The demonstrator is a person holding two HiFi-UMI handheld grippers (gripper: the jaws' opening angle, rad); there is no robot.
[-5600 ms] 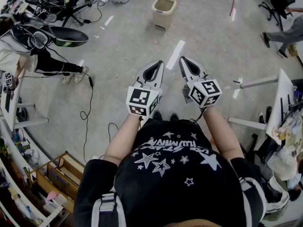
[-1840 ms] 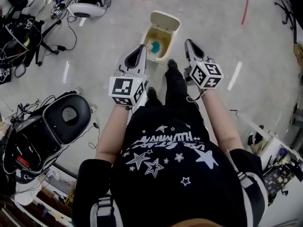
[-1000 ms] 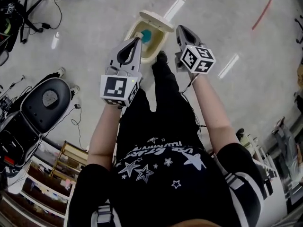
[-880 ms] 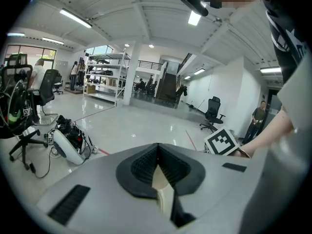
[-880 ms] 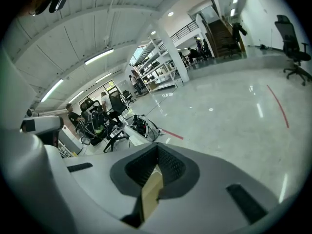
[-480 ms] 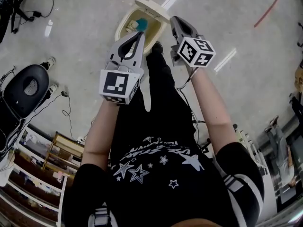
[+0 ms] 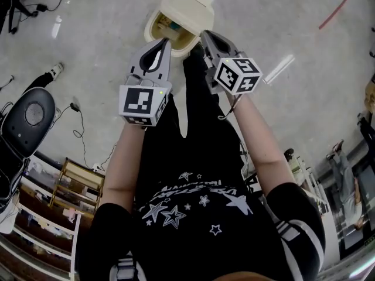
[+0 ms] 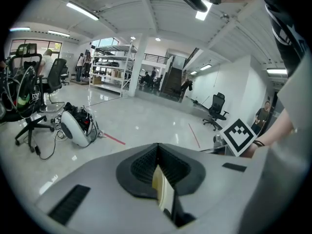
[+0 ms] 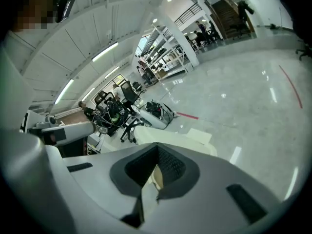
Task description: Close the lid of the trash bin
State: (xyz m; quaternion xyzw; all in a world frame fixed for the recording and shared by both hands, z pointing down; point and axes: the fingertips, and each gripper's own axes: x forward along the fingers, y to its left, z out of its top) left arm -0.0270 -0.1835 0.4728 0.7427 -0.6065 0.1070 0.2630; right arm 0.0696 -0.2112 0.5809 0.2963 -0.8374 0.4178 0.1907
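A cream trash bin stands on the floor just ahead of the person's feet. Its lid leans forward over the far half of the opening, and a bit of teal rubbish shows inside. My right gripper is shut, its tip at the lid's near right edge; I cannot tell whether it touches. In the right gripper view the lid lies just beyond the shut right gripper. My left gripper is shut and hangs over the bin's near rim. The left gripper view shows the left gripper shut on nothing.
The person's black-trousered legs stand right behind the bin. A black round case and a wooden shelf lie to the left. A white pod-shaped device and office chairs stand farther off on the floor.
The lid has tipped from upright down over the far part of the opening, hiding most of the teal rubbish. The right gripper has moved up against the lid; the left stayed at the rim.
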